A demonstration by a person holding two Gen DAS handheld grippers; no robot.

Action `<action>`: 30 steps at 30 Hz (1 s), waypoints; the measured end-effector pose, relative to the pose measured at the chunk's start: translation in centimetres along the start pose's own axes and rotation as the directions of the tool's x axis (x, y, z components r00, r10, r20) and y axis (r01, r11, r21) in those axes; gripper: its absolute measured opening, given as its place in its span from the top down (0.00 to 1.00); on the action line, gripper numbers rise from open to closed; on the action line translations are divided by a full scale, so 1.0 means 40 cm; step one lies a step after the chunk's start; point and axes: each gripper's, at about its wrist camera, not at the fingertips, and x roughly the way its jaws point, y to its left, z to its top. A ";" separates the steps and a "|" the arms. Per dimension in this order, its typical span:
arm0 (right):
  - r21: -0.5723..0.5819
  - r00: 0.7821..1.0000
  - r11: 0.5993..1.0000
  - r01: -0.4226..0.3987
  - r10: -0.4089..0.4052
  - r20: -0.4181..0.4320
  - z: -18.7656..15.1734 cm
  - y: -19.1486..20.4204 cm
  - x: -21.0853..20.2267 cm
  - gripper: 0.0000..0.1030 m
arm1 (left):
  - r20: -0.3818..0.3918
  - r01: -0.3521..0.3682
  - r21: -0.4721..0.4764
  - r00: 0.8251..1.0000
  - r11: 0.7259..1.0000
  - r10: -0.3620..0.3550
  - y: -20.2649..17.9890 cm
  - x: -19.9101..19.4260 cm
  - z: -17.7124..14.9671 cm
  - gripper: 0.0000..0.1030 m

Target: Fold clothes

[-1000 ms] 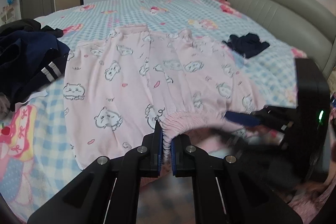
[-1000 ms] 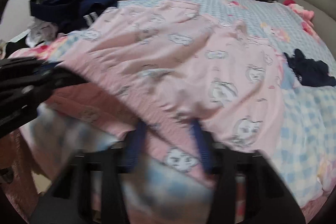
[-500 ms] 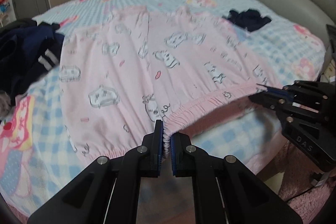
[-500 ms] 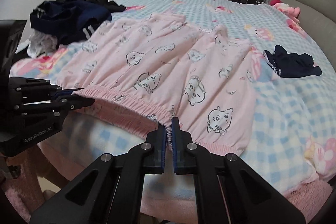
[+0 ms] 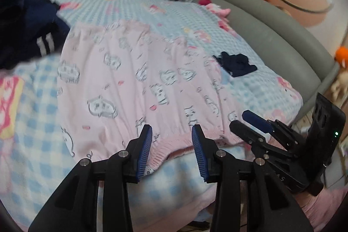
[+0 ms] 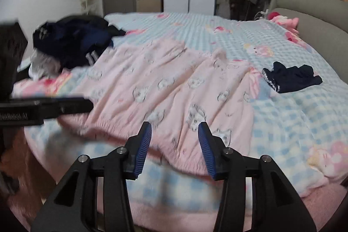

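Observation:
Pink pyjama pants (image 5: pixel 134 84) printed with cartoon animals lie spread flat on the bed, elastic waistband along the near edge. My left gripper (image 5: pixel 171 136) hovers open just above the waistband, nothing between its blue pads. In the right wrist view the same pants (image 6: pixel 178 88) stretch away from me, and my right gripper (image 6: pixel 175 132) is open over the waistband too. The right gripper (image 5: pixel 250 121) also shows at the right of the left wrist view, jaws apart. At the left edge of the right wrist view, the left gripper (image 6: pixel 65 105) appears blurred.
A blue checked blanket (image 6: pixel 282 123) covers the bed. A heap of dark navy clothes (image 6: pixel 74 40) sits at the far left, a small navy garment (image 6: pixel 291 77) lies right of the pants. A grey padded headboard (image 5: pixel 271 36) runs along the right. Wardrobes stand beyond.
Both grippers were shut on the waistband half a second ago; both have opened and let it drop onto the bed. The pants now lie flat.

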 end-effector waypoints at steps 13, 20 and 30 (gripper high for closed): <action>0.149 0.979 0.978 0.145 -0.120 -0.168 -0.037 -0.127 0.033 0.55 | -0.029 -0.209 -0.099 0.978 0.973 0.207 0.098 -0.024 0.003 0.60; 0.283 0.963 0.935 0.215 -0.155 -0.218 -0.054 -0.238 0.008 0.54 | -0.035 -0.224 -0.187 0.974 0.956 0.222 0.160 -0.051 0.003 0.61; 0.427 0.974 0.904 0.026 0.073 -0.213 -0.071 -0.263 0.024 0.51 | -0.085 -0.088 -0.344 0.994 0.935 0.062 0.227 -0.031 -0.027 0.62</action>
